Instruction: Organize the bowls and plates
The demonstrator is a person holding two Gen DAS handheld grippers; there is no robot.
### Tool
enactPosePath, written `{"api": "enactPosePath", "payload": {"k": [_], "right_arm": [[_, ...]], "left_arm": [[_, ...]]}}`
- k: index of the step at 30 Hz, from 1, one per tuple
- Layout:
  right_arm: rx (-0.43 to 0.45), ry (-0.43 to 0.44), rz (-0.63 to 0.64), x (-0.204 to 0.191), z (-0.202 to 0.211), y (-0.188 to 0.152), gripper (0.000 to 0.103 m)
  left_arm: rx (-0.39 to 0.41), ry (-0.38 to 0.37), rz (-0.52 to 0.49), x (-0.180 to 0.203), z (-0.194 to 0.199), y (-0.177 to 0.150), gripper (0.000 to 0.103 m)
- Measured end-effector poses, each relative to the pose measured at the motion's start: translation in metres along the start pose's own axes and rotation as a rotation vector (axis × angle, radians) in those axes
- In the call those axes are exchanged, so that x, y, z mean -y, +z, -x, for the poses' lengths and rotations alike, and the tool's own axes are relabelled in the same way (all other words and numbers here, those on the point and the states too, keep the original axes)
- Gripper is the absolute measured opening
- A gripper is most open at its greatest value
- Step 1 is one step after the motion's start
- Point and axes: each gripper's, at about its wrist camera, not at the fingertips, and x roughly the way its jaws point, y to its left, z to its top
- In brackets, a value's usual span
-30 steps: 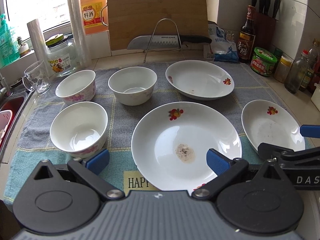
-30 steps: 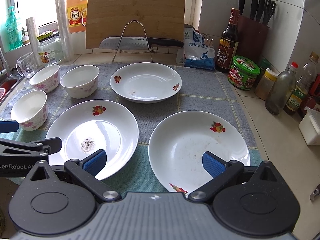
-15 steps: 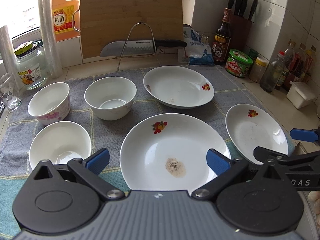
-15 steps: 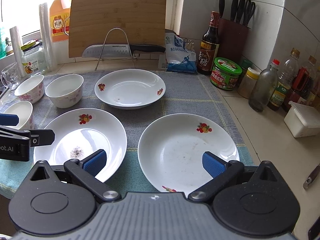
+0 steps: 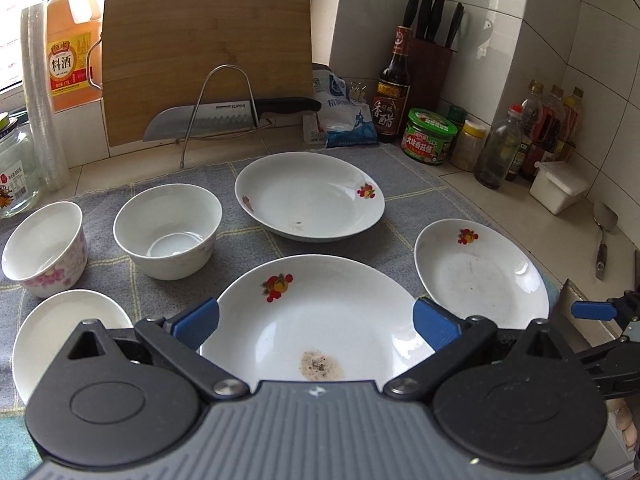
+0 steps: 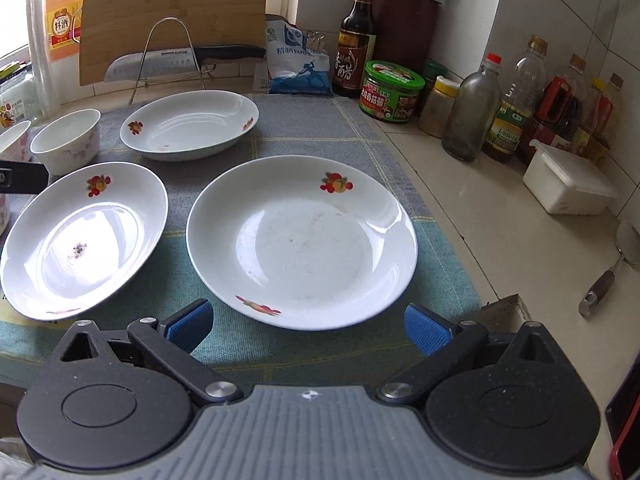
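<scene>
Both wrist views look forward and slightly down across the table from its near edge. The left sits close over the stained plate; the right sits beside it, facing another plate. Both share the cutting board.

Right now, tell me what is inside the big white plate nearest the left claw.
The big white fruit-print plate holds only a small brownish speckled residue patch near its centre. Its nearest rim is covered by the left claw body, so that part cannot be seen.
</scene>
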Motion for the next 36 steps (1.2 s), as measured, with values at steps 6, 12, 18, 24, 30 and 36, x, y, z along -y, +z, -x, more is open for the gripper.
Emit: {"api": "enactPosePath", "payload": {"k": [6,12,18,24,30,36], "right_arm": [[-0.025,0.059,0.000,0.015,-0.024,-0.005,0.103],[-0.046,0.144,0.011,0.028,-0.046,-0.004,0.103],[-0.052,0.183,0.077,0.033,-0.061,-0.001,0.103],[-0.069,0.221,0.128,0.034,-0.065,0.006,0.103],[-0.030,0.241,0.142,0.039,-0.064,0.000,0.103],[0.005,0.247,0.126,0.042,-0.061,-0.007,0.103]], "left_arm": [[-0.024,0.036,-0.013,0.009,-0.009,0.009,0.102],[-0.055,0.043,-0.032,0.025,-0.025,0.020,0.102],[-0.074,0.034,-0.078,0.044,-0.041,0.032,0.102],[-0.090,0.018,-0.122,0.060,-0.055,0.042,0.102],[-0.109,-0.021,-0.172,0.073,-0.063,0.050,0.102],[-0.120,-0.064,-0.237,0.089,-0.071,0.064,0.102]]}}
